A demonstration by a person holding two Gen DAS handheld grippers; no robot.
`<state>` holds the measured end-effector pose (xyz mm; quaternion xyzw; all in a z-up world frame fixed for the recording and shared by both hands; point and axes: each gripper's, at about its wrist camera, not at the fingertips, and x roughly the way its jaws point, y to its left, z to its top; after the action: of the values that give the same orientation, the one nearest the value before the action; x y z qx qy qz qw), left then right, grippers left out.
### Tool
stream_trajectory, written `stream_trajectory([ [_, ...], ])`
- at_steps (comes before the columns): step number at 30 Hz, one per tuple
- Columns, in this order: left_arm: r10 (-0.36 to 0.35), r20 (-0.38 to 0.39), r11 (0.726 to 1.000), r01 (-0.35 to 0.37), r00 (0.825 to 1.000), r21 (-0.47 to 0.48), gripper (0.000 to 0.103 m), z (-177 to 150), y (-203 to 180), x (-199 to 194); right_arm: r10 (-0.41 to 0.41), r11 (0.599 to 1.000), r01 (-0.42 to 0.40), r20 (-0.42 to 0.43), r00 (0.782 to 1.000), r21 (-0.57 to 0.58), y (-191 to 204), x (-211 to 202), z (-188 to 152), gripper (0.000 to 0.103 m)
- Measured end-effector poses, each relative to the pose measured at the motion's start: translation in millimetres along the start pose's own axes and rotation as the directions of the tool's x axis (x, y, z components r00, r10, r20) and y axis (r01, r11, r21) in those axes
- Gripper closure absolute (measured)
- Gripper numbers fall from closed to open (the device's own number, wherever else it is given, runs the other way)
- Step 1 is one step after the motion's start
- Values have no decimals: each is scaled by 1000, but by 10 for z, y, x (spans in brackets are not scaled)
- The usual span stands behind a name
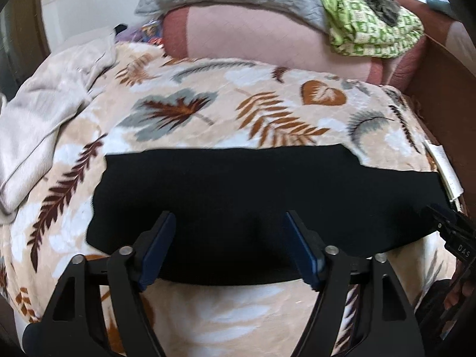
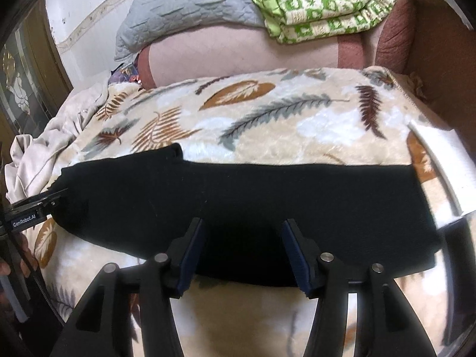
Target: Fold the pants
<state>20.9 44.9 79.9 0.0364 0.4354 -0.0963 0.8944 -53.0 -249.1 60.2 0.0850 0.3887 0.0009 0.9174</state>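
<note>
Fingers [image 2: 190,255] apart over pants [image 2: 238,196]; "GenRobot.AI" label [image 2: 23,224]

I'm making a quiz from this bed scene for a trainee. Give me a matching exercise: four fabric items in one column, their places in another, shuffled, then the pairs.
1. black pants
2. grey quilted pillow
3. green-and-white patterned blanket
4. pale beige crumpled garment

A. folded, at the bed's far right
B. bunched at the bed's left edge
C. spread flat across the leaf-print blanket
D. at the bed's far left, against the wall

Pairs: 1-C, 2-D, 3-A, 4-B
</note>
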Motion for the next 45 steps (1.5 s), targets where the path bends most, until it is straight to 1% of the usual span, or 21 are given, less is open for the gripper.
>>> stream_trajectory([
  [2, -15, 6, 1000, 15, 1000, 19, 26, 51, -120, -13, -13, 1000, 13, 11, 1000, -8, -50, -89, 28, 46],
  [4, -32, 13, 999, 31, 999, 37, 26, 90, -226, -23, -27, 1000, 27, 29, 999, -5, -153, -207, 55, 40],
  [5, -45, 18, 998, 44, 999, 53, 26, 117, -310, -29, -32, 1000, 32, 38, 999, 2, -217, -267, 64, 39],
  [7, -62, 28, 995, 59, 998, 81, 26, 152, -453, -35, -42, 999, 42, 44, 998, 12, -327, -353, 75, 38],
  [10, -90, 35, 989, 85, 995, 122, 26, 187, -657, -36, -79, 997, 78, 49, 996, 20, -506, -451, 64, 38],
  [16, -137, 24, 976, 130, 990, 176, 26, 244, -1012, 8, -126, 992, 125, 40, 991, 36, -752, -513, -2, 38],
  [18, -153, 17, 968, 146, 988, 203, 26, 249, -1119, 29, -121, 991, 119, 37, 992, 60, -838, -526, -52, 37],
  [22, -174, 0, 955, 169, 985, 243, 26, 254, -1306, 96, -145, 986, 144, 3, 989, 88, -999, -485, -169, 36],
  [25, -181, -12, 950, 178, 983, 256, 26, 252, -1403, 144, -156, 983, 155, -3, 988, 96, -1060, -469, -209, 36],
  [27, -198, -30, 944, 199, 980, 262, 26, 256, -1472, 185, -161, 981, 160, 2, 987, 105, -1104, -478, -224, 36],
  [29, -224, -42, 935, 227, 974, 272, 26, 255, -1543, 204, -164, 980, 163, -1, 987, 118, -1166, -474, -248, 36],
  [35, -285, -85, 895, 296, 955, 334, 26, 317, -1842, 300, -180, 972, 183, -31, 983, 147, -1320, -414, -360, 36],
  [38, -312, -104, 879, 328, 944, 347, 26, 367, -1959, 330, -200, 970, 201, -26, 980, 135, -1320, -422, -369, 36],
  [40, -338, -118, 859, 357, 934, 366, 26, 408, -2054, 355, -191, 972, 192, -19, 981, 136, -1322, -438, -376, 36],
  [43, -366, -157, 821, 397, 917, 411, 23, 476, -2229, 425, -171, 975, 172, -19, 985, 144, -1371, -444, -420, 34],
  [45, -393, -192, 793, 437, 899, 424, 22, 538, -2358, 492, -174, 974, 176, -27, 984, 143, -1418, -436, -464, 33],
])
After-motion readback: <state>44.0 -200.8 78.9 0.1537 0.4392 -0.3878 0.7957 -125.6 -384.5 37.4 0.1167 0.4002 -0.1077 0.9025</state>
